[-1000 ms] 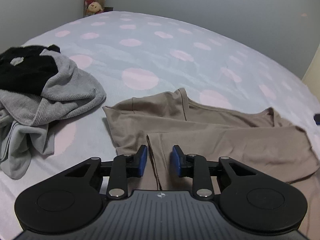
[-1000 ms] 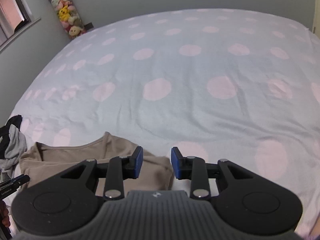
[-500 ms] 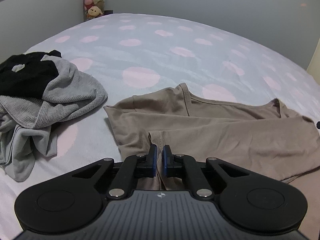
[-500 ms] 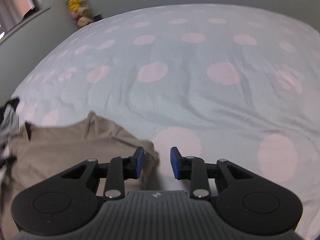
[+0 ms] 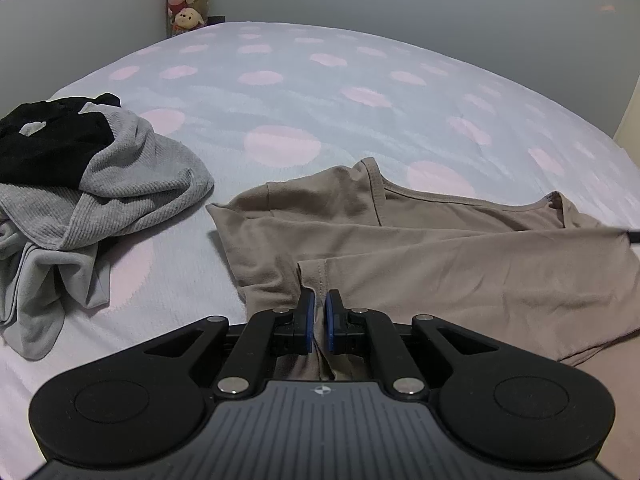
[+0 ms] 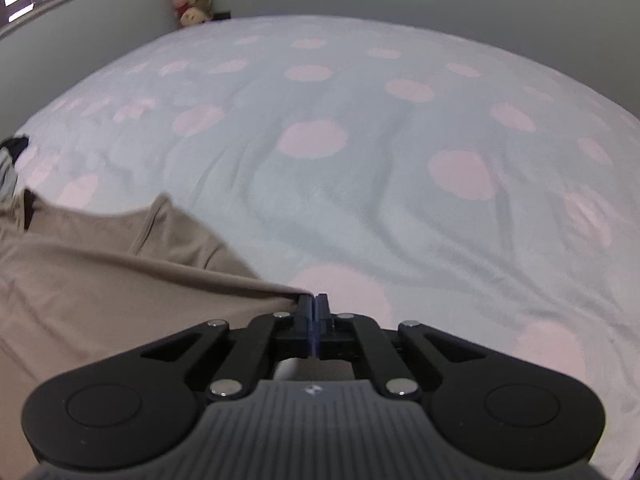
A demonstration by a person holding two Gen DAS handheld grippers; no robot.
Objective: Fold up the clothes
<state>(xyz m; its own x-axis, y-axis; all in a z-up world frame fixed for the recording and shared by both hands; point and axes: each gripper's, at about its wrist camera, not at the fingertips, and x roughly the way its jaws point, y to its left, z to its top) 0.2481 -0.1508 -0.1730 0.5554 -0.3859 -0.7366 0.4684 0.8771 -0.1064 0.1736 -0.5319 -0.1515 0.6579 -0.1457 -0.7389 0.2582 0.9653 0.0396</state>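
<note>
The left tongs (image 5: 318,307) pinch a hem edge of the tan top (image 5: 460,264) between narrowly set blue pads, the cloth rising as a small ridge just ahead of them. The right tongs (image 6: 315,307) have just been closing and now stand shut on the top's opposite corner, where the cloth draws to a taut point at the pad tips. The top lies flat on the bed (image 6: 360,168) between the two tongs, its long axis running across from one to the other, its neckline on the far side from both. So the coming fold most likely calls for both held edges to be carried forward, away from the person, over the body of the top. Beyond the neckline the spotted bed is bare and broad. To the left a heap of grey and black clothes (image 5: 80,184) sits near the top's sleeve, apart from it; that side has the least room.
</note>
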